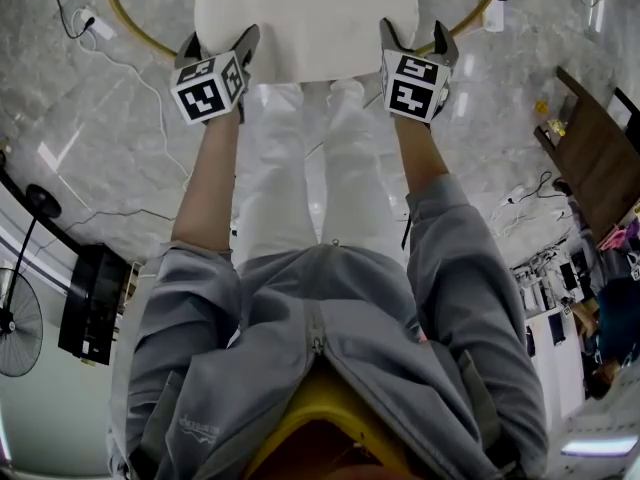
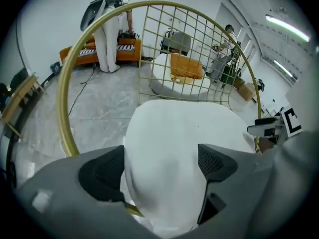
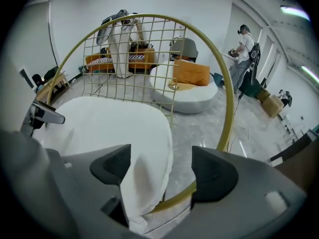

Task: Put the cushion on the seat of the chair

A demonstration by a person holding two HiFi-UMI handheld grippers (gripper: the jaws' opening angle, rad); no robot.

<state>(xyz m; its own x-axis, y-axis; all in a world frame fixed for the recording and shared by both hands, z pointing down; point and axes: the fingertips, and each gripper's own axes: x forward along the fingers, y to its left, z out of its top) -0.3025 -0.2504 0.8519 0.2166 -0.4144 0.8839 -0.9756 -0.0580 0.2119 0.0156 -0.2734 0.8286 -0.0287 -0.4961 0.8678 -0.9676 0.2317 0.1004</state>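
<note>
The soft white round cushion (image 1: 305,23) lies on the gold wire-frame chair (image 2: 63,111) seat. The left gripper (image 1: 218,43) and right gripper (image 1: 417,36) straddle its near edge, released; only withdrawing seems left.

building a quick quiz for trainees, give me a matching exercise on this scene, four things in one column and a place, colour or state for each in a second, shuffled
Things:
1. white cushion
2. chair frame
3. left gripper
4. orange pillow

Matches:
a. on the round sofa in the background
b. gold wire
c. lying on the chair
d. jaws apart, cushion edge between them

Pairs: 1-c, 2-b, 3-d, 4-a
</note>
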